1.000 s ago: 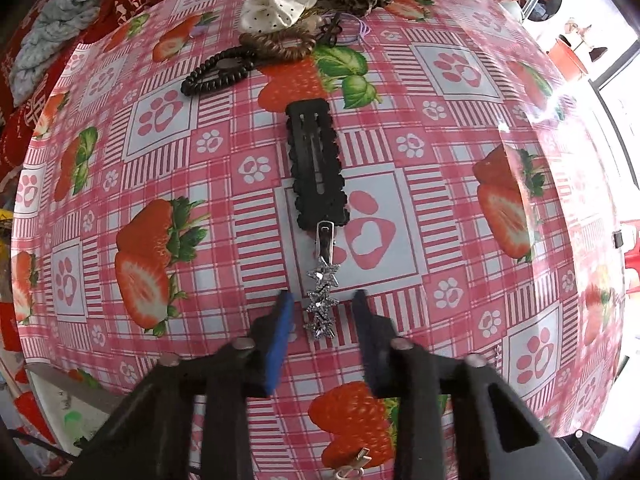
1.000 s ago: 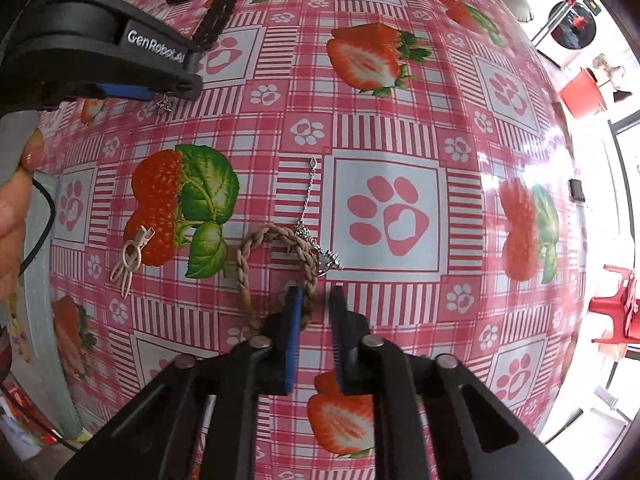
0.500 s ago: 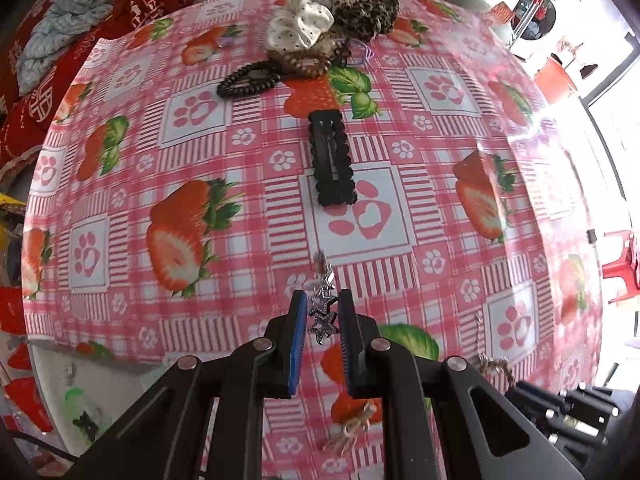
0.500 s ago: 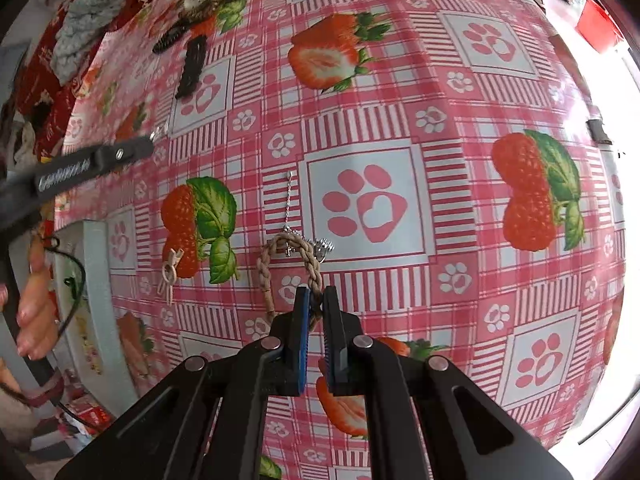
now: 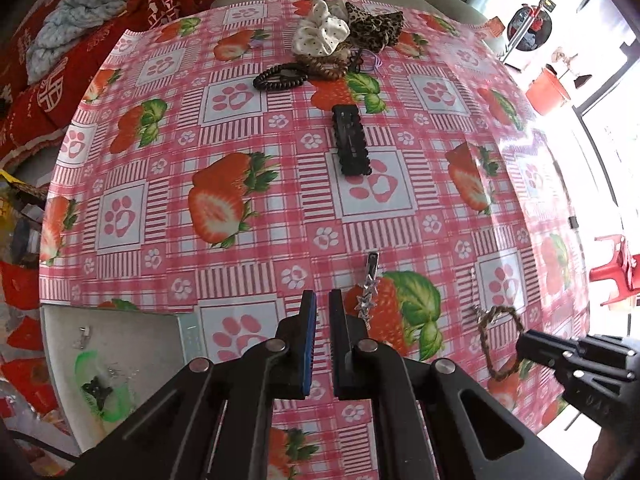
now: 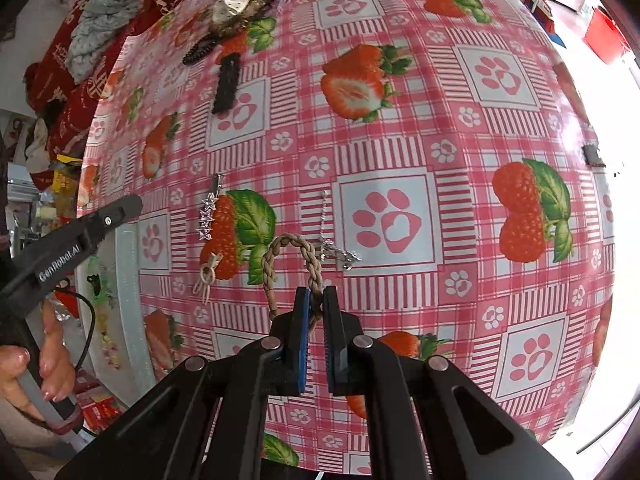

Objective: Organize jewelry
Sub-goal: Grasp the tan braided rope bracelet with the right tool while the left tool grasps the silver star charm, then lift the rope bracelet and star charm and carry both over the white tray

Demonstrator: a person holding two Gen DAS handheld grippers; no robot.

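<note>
A silver star hair clip [image 5: 368, 294] lies on the strawberry tablecloth just right of my left gripper [image 5: 322, 300], which is shut and empty; the clip also shows in the right wrist view [image 6: 208, 212]. My right gripper [image 6: 316, 300] is shut on a braided rope bracelet [image 6: 292, 252], also seen in the left wrist view [image 5: 500, 340]. A silver chain with a charm [image 6: 334, 240] lies beside the bracelet. A white tray [image 5: 120, 344] with a green ring and small pieces sits at the table's near left edge.
A black snap clip [image 5: 350, 140], a black coil tie [image 5: 280, 78], a brown coil tie, a white scrunchie [image 5: 320, 34] and a leopard scrunchie [image 5: 374, 24] lie at the far side. A small beige bow clip [image 6: 206, 274] lies near the tray. Red cushions lie beyond the table.
My left gripper carried the star clip toward the near edge, then let it go; it now lies on the cloth beside the shut fingers. My right gripper stays shut on the bracelet.
</note>
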